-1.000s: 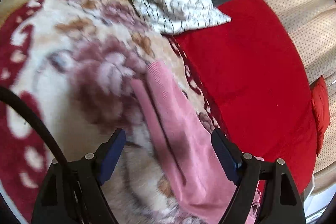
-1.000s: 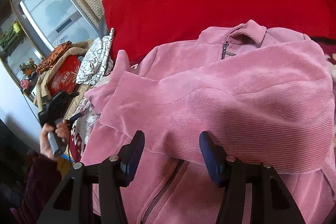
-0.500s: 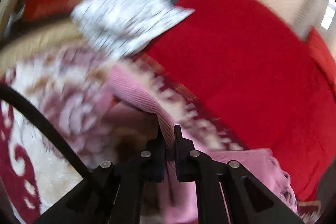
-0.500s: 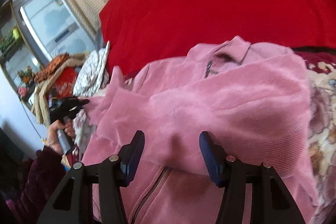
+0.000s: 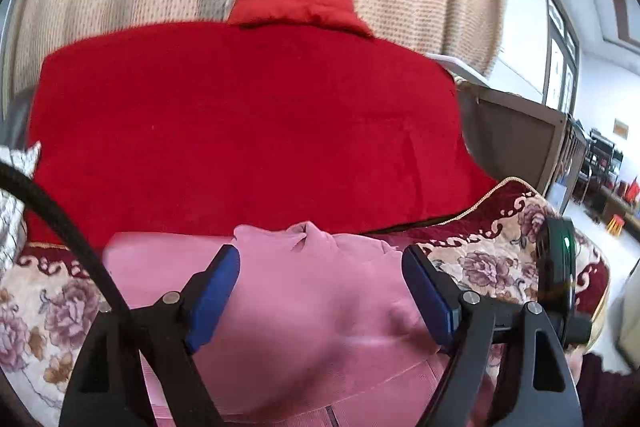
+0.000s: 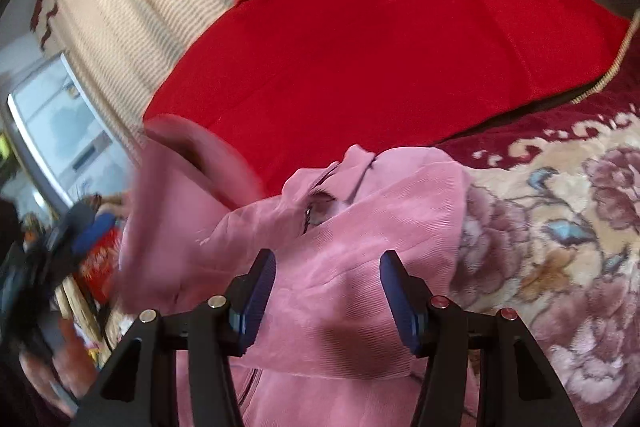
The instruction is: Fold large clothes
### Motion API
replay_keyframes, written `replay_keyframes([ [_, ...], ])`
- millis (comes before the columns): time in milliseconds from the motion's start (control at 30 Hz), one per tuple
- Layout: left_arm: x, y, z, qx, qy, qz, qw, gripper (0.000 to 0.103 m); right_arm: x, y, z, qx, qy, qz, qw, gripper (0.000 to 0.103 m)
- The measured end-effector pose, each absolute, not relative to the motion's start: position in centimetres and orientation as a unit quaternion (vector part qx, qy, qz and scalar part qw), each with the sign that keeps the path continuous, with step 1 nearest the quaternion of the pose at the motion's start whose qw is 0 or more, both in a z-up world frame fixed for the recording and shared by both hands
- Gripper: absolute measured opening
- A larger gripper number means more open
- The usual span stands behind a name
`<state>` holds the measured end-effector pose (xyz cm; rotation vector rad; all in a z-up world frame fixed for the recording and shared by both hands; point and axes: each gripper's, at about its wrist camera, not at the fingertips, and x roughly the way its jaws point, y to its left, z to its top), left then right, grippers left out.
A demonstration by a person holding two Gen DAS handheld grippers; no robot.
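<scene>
Here the left gripper [image 5: 320, 291] hangs over the pink jacket [image 5: 304, 311] on the floral blanket [image 5: 492, 263], jaws opening, pinching nothing; motion blurs the sleeve [image 6: 160, 211]. The right gripper [image 6: 328, 291] stands spread; its frame hides the hem.

We see the left gripper [image 5: 320, 291] with a black frame, blue pads [image 5: 214, 301] and silver screws [image 5: 173, 297]. A thick black cable [image 5: 52, 211] runs beside it. The right gripper [image 6: 327, 297] has the same black frame and blue pads, with red screws [image 6: 440, 302]. The person wears a dark maroon sleeve [image 5: 608, 387].
</scene>
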<state>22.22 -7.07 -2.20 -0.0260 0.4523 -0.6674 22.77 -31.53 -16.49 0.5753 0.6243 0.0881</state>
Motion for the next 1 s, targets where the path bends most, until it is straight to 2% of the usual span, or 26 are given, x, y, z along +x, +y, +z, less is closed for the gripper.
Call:
replay_keyframes([
  [133,24.2,-2.8,-2.9,-0.084,0.246,-0.276,0.925,0.084,23.0,-32.7,-16.7,0.303,0.309,0.043,0.901,0.059],
  [333,28.6,3.6,-8.7,-0.133,0.339,-0.122,0.924,0.083,24.3,-32.1,-17.9,0.303,0.341,0.047,0.888,0.059],
  [433,30.1,3.8,-11.0,-0.12,0.372,-0.082,0.917,0.083,25.2,-31.7,-18.4,0.3,0.347,0.046,0.888,0.059],
  [567,31.6,1.7,-14.1,-0.043,0.427,-0.042,0.902,0.082,26.5,-30.8,-19.6,0.295,0.368,0.045,0.88,0.059],
  [667,31.9,1.2,-16.0,-0.042,0.467,-0.048,0.882,0.079,27.9,-29.3,-21.0,0.276,0.402,0.056,0.871,0.065],
  [733,31.7,1.1,-16.0,-0.041,0.468,-0.05,0.881,0.079,28.2,-28.3,-21.0,0.248,0.394,0.052,0.883,0.065],
  [767,31.5,1.0,-15.8,-0.036,0.465,-0.049,0.883,0.079,28.2,-27.5,-20.8,0.233,0.394,0.069,0.887,0.058],
  [800,31.3,0.9,-15.7,-0.031,0.461,-0.049,0.886,0.079,28.2,-27.0,-20.7,0.228,0.394,0.09,0.886,0.033],
  [833,31.1,0.6,-15.5,-0.021,0.454,-0.048,0.889,0.079,28.1,-26.5,-20.6,0.223,0.395,0.104,0.885,0.025],
  [900,30.8,0.0,-15.4,-0.003,0.446,-0.045,0.894,0.077,27.6,-25.2,-20.1,0.185,0.385,0.104,0.898,0.011],
  [1000,30.3,-1.2,-14.8,0.031,0.428,-0.043,0.902,0.073,26.4,-24.4,-18.5,0.15,0.348,0.092,0.921,0.008],
])
